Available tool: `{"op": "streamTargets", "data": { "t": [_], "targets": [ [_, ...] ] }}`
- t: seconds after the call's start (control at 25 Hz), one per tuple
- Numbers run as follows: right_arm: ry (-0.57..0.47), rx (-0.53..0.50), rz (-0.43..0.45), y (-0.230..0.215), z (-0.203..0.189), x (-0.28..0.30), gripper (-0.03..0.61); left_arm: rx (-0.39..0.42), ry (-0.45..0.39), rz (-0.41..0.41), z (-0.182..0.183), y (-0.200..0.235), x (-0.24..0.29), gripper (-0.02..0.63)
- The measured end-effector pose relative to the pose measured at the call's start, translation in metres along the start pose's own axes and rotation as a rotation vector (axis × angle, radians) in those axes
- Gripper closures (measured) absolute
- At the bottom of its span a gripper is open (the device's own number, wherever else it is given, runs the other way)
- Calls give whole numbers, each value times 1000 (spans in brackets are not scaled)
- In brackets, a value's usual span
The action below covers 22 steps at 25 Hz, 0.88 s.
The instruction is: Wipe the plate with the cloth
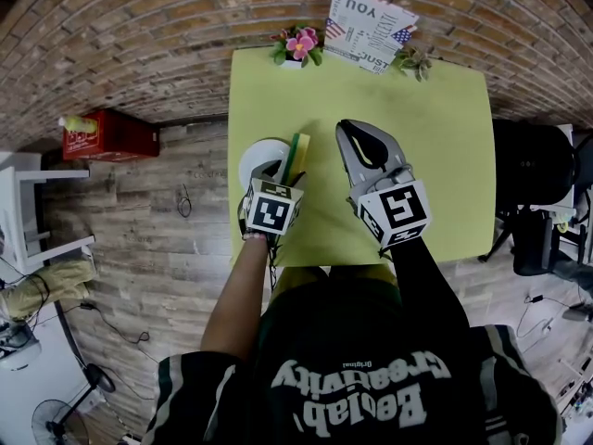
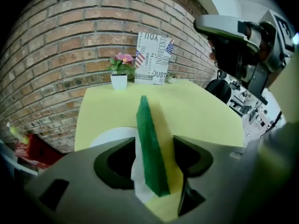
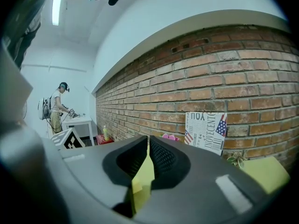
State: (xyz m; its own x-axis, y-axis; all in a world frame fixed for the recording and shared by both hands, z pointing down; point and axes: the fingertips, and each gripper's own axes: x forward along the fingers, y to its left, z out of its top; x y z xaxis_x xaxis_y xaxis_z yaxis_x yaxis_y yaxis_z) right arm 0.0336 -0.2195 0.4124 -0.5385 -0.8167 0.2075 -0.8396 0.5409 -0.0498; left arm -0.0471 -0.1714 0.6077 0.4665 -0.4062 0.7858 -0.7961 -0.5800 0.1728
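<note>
The cloth is a yellow sponge with a green scouring side [image 1: 296,153]. It stands on its edge at the right rim of the white plate [image 1: 255,158], near the left edge of the yellow table [image 1: 417,109]. My left gripper [image 1: 285,171] points steeply down over it and is open. In the left gripper view the sponge [image 2: 150,148] stands between the spread jaws, with a gap on its green side, and the plate [image 2: 112,136] lies below to the left. My right gripper [image 1: 357,130] hovers beside it to the right, shut on nothing, its tips meeting [image 3: 148,141].
A potted pink flower [image 1: 298,44], a printed sign [image 1: 371,26] and a small plant [image 1: 412,60] line the table's far edge by the brick wall. A red box [image 1: 107,137] sits on the floor to the left and a black chair [image 1: 537,165] to the right. A person [image 3: 58,106] stands far off.
</note>
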Motion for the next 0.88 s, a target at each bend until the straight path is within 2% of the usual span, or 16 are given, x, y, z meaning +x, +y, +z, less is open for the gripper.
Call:
{"op": "streamTargets", "data": {
  "t": [0.2,0.36,0.48,0.68,0.76,0.88],
  "targets": [
    [-7,-1,3,0,3,-1,554,17,-13,38,-2,2,-13,360],
    [-5,0,2,-1,3,-2,555,44,-21,25,-6,-4,-15,359],
    [-5,-1,4,0,3,-2,555,49,3,28,-13,-7,-18,359],
    [-1,1,2,0,2,-2,558,40,10,34,-22,-4,-14,403],
    [2,0,3,0,2,-2,558,42,17,42,-23,-4,-14,454],
    [6,-4,2,0,2,-2,558,50,13,40,-20,-5,-13,470]
  ]
}}
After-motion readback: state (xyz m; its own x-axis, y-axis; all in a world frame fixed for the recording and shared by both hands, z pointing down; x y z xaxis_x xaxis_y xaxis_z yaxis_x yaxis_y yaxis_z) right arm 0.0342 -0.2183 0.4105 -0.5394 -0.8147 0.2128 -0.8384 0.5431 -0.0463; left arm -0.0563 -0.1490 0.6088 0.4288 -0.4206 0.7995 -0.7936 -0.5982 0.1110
